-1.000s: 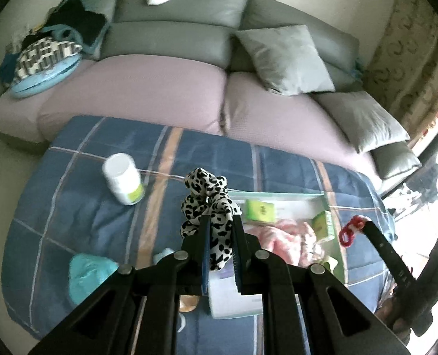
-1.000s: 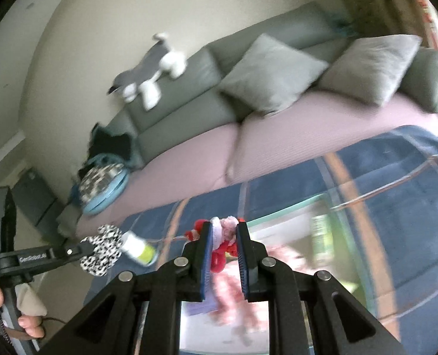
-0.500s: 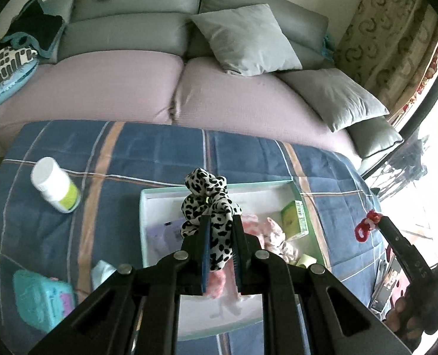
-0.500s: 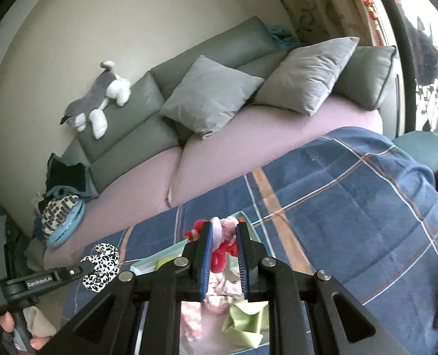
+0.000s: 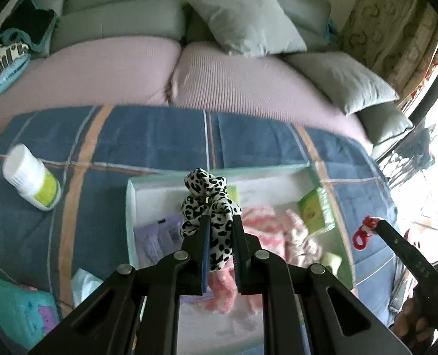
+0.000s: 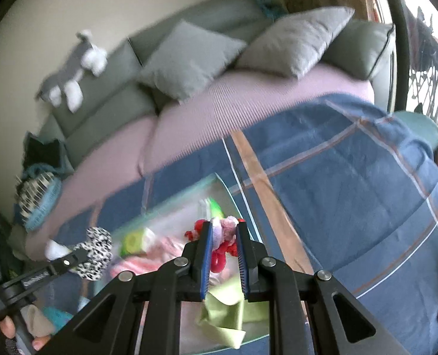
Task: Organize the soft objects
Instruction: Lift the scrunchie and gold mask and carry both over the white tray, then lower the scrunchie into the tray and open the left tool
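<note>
Item 1: left gripper (image 5: 221, 230). Fingers narrow, clamped on the leopard-print scrunchie (image 5: 208, 201); most of the fabric bunches above the tips, a tail hangs between the pads. We see it over the white tray (image 5: 131, 195), nr the tray's far-left part.

Item 2: right gripper (image 6: 224, 236). Fingers narrow, pinching a small red-and-white soft piece (image 6: 223, 238); can't tell exactly what it is, looks like a scrunchie or tiny toy. It sits over the tray's right side, abv a green cloth (image 6: 223, 310).

Item 3: tray contents. Pink-white fabric (image 5: 266, 222), lilac cloth (image 5: 156, 236), green box (image 5: 316, 210). Tray rests on the blue plaid blanket (image 5: 159, 136).

Item 4: off-tray. White bottle w/ green label (image 5: 31, 185) lying on the blanket, left of tray; teal pouch (image 5: 17, 310) nr bottom-left.

Step, as we judge it: carry phase, both soft pieces over the tray, neither released yet.

Next move calls for: lower each piece twd a free patch of tray floor, then part the fingers. We'd watch the scrunchie's tail; it may snag on a pad on release.
</note>
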`<state>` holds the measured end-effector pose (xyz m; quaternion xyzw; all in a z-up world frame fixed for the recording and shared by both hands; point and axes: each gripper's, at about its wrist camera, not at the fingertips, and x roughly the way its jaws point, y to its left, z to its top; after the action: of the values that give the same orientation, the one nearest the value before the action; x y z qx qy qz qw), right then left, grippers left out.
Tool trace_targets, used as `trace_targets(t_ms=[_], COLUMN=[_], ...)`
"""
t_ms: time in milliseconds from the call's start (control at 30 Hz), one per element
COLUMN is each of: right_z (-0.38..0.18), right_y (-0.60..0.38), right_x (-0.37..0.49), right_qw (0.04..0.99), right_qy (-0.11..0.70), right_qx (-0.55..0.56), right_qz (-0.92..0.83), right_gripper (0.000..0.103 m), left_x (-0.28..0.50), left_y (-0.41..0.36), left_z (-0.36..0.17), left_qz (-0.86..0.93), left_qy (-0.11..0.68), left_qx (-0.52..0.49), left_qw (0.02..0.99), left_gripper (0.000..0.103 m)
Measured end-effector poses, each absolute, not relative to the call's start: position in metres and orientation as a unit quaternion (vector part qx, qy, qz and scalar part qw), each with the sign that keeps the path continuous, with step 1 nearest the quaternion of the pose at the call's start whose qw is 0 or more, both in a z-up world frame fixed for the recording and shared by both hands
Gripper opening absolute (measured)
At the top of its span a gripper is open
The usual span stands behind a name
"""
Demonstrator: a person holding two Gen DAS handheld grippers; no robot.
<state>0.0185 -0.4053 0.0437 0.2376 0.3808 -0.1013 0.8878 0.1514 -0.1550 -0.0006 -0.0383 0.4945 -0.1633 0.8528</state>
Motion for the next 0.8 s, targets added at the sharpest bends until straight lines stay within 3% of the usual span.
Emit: trace_targets(t_ms=[167,400,467,600,800], right_z=[0.004,-0.007,-0.007,-0.002,0.01], right_y=[-0.393,-0.387,-0.387,-0.382,-0.378], right_x=[0.038,0.041,0.041,0.041,0.038], right_qw=[0.86,0.85,0.848,0.85,0.857], right_qy=[0.45,0.471,0.474,0.476,0.468], right_qx=[0.223,0.215,0.213,0.196,0.183], right_qz=[-0.095,-0.098,-0.101,-0.112,-0.116], right_gripper=[0.02,0.022,0.03,0.056,0.071], left_x=[0.159,0.158,0.158,0.156,0.151], left_y=[-0.157,-0.163,-0.164,-0.163,-0.159], left_z=[-0.035,-0.042,-0.043,-0.039,-0.029], left_qz=[-0.171,-0.175,-0.173,-0.167,-0.152], left_qy=[0.536,0.542,0.545,0.544,0.532], left_qx=[-0.046,-0.032,-0.029,-0.024,-0.011], left_qw=[0.825,0.822,0.82,0.822,0.833], left_gripper=[0.014,0.014,0.018,0.025,0.046])
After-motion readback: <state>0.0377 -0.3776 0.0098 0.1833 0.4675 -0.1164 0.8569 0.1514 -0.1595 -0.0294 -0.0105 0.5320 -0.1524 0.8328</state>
